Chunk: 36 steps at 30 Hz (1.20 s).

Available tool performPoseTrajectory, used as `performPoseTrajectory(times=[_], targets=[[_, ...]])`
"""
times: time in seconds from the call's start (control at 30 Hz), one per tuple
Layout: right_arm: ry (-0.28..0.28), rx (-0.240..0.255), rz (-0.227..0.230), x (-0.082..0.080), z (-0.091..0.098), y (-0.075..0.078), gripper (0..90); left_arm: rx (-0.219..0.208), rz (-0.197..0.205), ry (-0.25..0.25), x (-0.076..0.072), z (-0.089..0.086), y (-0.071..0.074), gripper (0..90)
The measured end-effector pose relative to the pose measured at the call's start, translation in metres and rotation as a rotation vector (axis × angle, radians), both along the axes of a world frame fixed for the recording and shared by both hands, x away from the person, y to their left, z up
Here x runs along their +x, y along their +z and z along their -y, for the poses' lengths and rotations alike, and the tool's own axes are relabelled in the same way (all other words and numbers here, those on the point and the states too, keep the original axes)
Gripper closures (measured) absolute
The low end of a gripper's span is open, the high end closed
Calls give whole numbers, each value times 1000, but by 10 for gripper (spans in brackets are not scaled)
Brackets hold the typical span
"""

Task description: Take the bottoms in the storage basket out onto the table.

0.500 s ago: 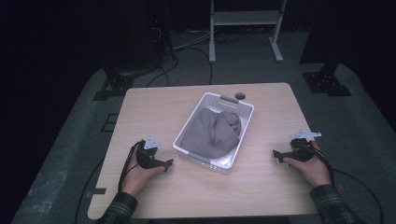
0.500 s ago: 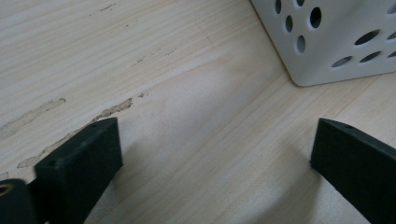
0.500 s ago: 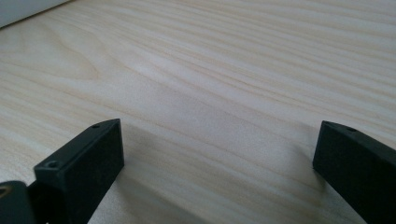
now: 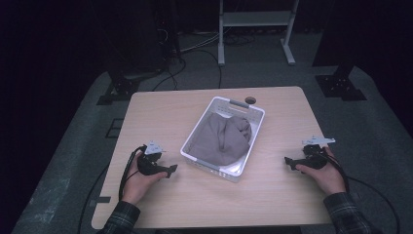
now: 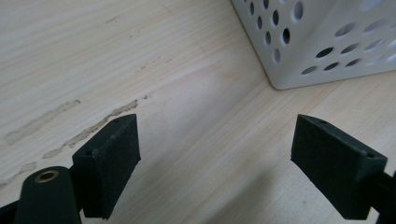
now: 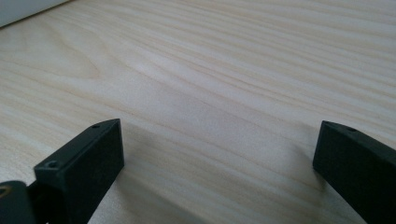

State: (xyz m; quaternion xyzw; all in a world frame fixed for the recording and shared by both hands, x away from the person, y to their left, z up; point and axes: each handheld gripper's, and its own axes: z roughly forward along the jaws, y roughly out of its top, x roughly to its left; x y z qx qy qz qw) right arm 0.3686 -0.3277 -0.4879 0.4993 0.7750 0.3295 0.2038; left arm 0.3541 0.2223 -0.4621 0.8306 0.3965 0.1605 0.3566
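Your table (image 4: 160, 117) carries a white perforated basket (image 4: 257, 118), set at a slant near the middle and reaching toward the far edge. A grey cloth (image 4: 221, 139) lies bunched inside and covers most of its floor.

Your left hand-held gripper (image 4: 171, 169) rests on the table near the near-left corner, pointing at the basket's near corner and just beside it without touching. Its jaws stand wide apart with nothing between them.

Your right hand-held gripper (image 4: 288, 162) lies near the right edge, pointing toward the basket's right wall, a little farther off than the left one. Its jaws are also spread wide and hold nothing.

From above you see the cloth in the basket. The left gripper view gives the basket's holed wall and bottom corner (image 5: 322, 42) up close, and streaky marks (image 5: 70, 123) on the wood. The right gripper view has bare wood grain between the pads (image 6: 84, 163), with a sliver of the basket (image 6: 23, 9) at the top left corner.
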Motion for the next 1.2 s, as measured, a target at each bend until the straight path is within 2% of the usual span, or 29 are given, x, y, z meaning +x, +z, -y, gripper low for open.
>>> performPoseTrajectory(times=[0.13, 0.17, 0.23, 0.33, 0.73, 0.9, 0.97, 1.2], targets=[[1, 0, 0, 0, 0, 0, 8, -19, -6, -12, -2, -4, 9, 150], [0, 0, 0, 0, 0, 0, 8, -27, -19, -23, -4, -6, 13, 181], [0, 1, 0, 0, 0, 0, 8, -24, -23, -32, -5, -6, 17, 188], [1, 0, 0, 0, 0, 0, 8, -28, -21, -46, -7, -6, 23, 189], [0, 0, 0, 0, 0, 0, 8, -93, -19, -101, -9, -1, 48, 194], [0, 1, 0, 0, 0, 0, 8, -98, 5, -122, -6, 8, 61, 190], [0, 1, 0, 0, 0, 0, 8, -112, 12, -131, -4, 13, 66, 188], [1, 0, 0, 0, 0, 0, 8, -125, 36, -146, 3, 25, 79, 187]])
